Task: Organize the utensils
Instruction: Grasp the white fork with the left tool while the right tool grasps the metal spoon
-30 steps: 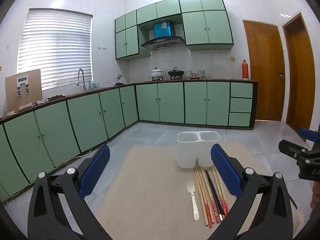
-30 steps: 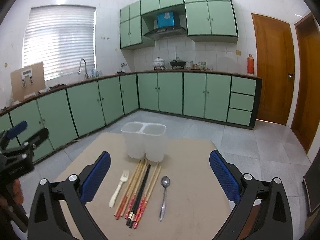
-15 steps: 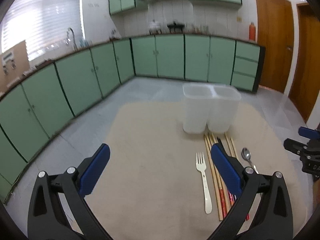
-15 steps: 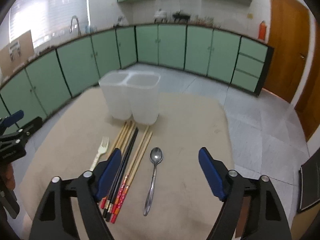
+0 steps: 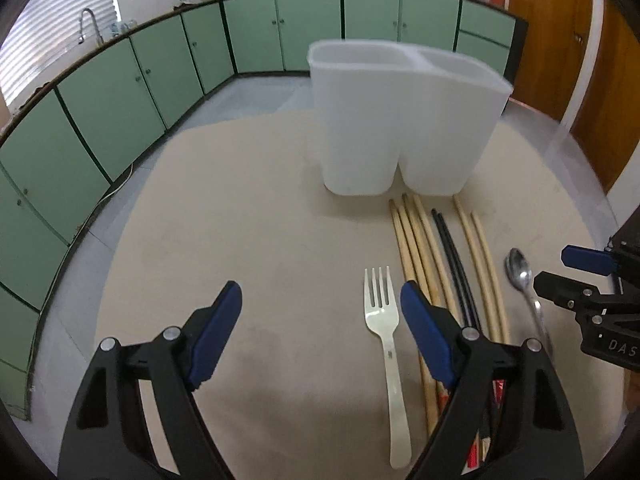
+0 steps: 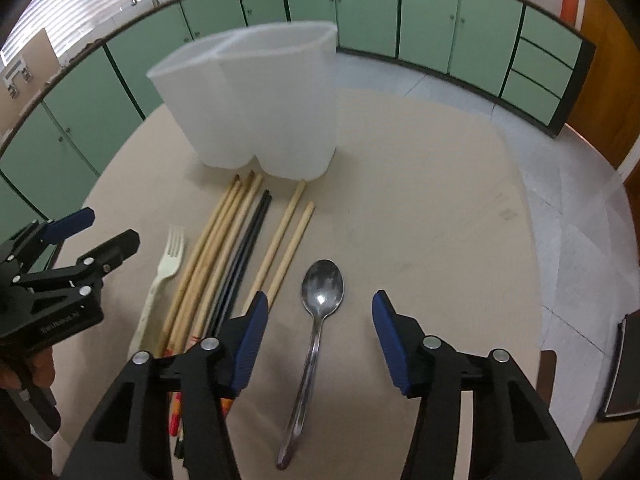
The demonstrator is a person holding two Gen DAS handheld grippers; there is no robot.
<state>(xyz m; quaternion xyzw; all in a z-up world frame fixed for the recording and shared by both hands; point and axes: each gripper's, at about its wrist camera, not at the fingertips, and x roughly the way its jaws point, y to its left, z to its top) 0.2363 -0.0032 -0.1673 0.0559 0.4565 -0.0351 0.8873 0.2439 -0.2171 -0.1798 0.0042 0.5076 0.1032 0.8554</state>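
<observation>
A white two-compartment plastic holder (image 5: 404, 120) (image 6: 256, 100) stands upright on the beige table top (image 5: 260, 240). In front of it lie a cream plastic fork (image 5: 386, 344) (image 6: 164, 276), several wooden chopsticks (image 5: 416, 248) (image 6: 216, 244), a black pair (image 5: 456, 260) (image 6: 244, 248) and a metal spoon (image 5: 524, 284) (image 6: 316, 324). My left gripper (image 5: 320, 312) is open, low over the table, its right finger just right of the fork. My right gripper (image 6: 318, 312) is open, with the spoon's bowl between its fingers.
Green kitchen cabinets (image 5: 120, 92) run around the far side of the room, with wooden doors (image 5: 560, 20) at the right. A dark object (image 6: 620, 368) sits at the table's right edge. Grey floor tiles (image 6: 580, 208) show beyond the table.
Both grippers have tilted down and moved forward, close to the utensils. The right gripper's opening has narrowed and now frames the spoon; the left has come down beside the fork.
</observation>
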